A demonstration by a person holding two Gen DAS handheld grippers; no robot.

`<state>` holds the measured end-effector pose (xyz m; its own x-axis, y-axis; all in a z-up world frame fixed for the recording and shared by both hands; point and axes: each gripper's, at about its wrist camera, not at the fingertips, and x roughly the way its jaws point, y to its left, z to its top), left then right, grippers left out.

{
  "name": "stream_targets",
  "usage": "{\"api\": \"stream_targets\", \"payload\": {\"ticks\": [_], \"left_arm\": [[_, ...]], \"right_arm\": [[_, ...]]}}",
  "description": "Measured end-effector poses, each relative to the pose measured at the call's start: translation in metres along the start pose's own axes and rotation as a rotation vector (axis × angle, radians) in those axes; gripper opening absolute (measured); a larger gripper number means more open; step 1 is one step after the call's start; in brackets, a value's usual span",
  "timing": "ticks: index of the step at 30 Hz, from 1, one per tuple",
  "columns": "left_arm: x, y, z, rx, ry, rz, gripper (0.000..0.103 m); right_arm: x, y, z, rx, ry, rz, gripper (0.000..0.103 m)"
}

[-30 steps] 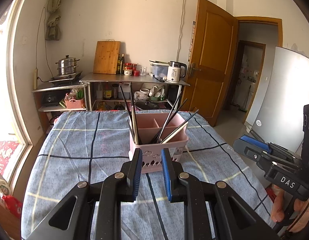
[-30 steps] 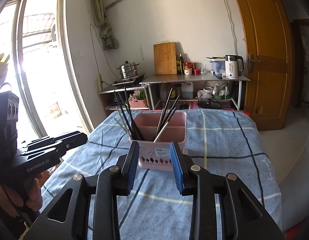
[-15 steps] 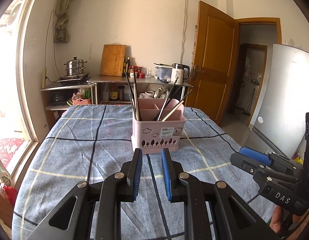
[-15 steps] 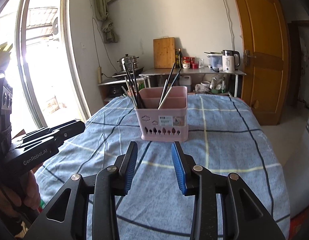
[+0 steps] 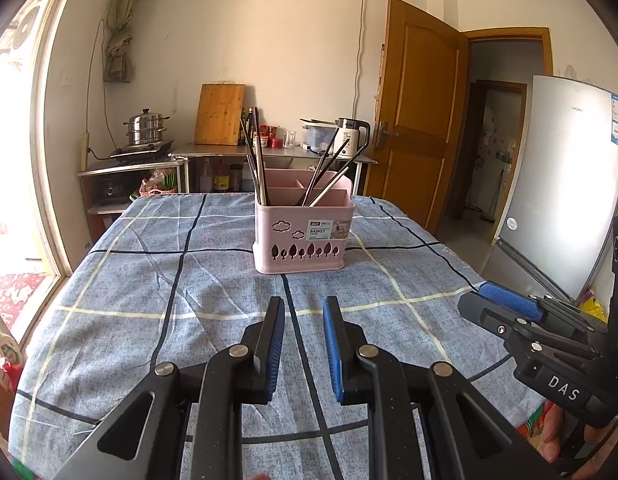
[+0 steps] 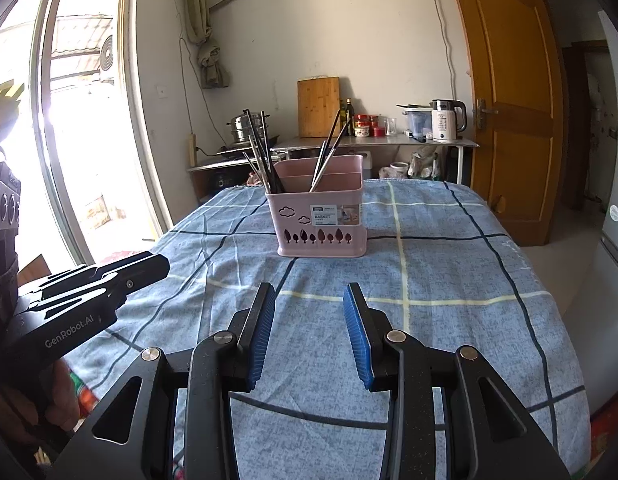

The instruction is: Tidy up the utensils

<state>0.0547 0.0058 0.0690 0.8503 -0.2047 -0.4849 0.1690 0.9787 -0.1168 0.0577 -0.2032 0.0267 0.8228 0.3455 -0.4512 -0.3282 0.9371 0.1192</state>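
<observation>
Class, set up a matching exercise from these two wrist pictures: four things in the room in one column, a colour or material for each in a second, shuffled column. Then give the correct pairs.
Things:
1. plastic utensil basket with tree cut-outs
2. checked tablecloth
3. cutting board leaning on the wall
4. lidded steamer pot

Descriptions:
A. shiny steel
B. pink
C. blue with dark and pale lines
D. light brown wood

Pairs: 1-B, 2-C, 3-D, 4-A

Table [image 5: 109, 320] covered by blue checked cloth [image 5: 213, 276]; pink basket [image 5: 301, 240] stands near its far edge, centred.
</observation>
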Motion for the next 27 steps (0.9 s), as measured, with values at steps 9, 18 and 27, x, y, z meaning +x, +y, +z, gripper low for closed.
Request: {"api": "stream_targets", "payload": {"ticks": [9,18,27], "left_arm": [[-0.001,0.001,-0.008,0.001,0.006,0.004,0.019],[-0.003,0.000,-0.012,0.001,0.005,0.007,0.019],[-0.003,-0.002,-0.013,0.008,0.001,0.009,0.019]], "right_arm": [[-0.002,0.000,-0.002,-0.002,0.000,-0.014,0.037],[-0.004,0.001,-0.005,-0.010,0.002,-0.022,0.037],[-0.007,0.002,-0.005,-0.013,-0.007,-0.029,0.037]]}}
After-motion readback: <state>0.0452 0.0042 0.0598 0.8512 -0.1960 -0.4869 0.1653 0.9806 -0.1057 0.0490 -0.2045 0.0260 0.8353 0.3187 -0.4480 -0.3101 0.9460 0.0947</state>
